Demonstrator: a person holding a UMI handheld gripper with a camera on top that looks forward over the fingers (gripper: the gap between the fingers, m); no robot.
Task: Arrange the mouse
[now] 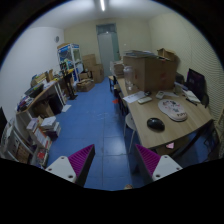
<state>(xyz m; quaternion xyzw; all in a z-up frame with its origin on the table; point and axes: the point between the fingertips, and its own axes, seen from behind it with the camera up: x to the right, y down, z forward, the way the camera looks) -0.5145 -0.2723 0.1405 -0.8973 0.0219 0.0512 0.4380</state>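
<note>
Cluttered room with a blue floor (90, 125) and a wooden surface (195, 128) to the right.

The claw (113, 162) hangs above the floor, its fingers spread with nothing between them; the dark mouse (155, 124) lies on the surface, beyond the fingers, near cardboard boxes (150, 72).

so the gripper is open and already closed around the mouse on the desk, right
Not quite. The gripper view shows the gripper open, but nothing is between its fingers. The mouse lies on the desk well beyond the fingers, untouched, beside a round white pad.
</note>
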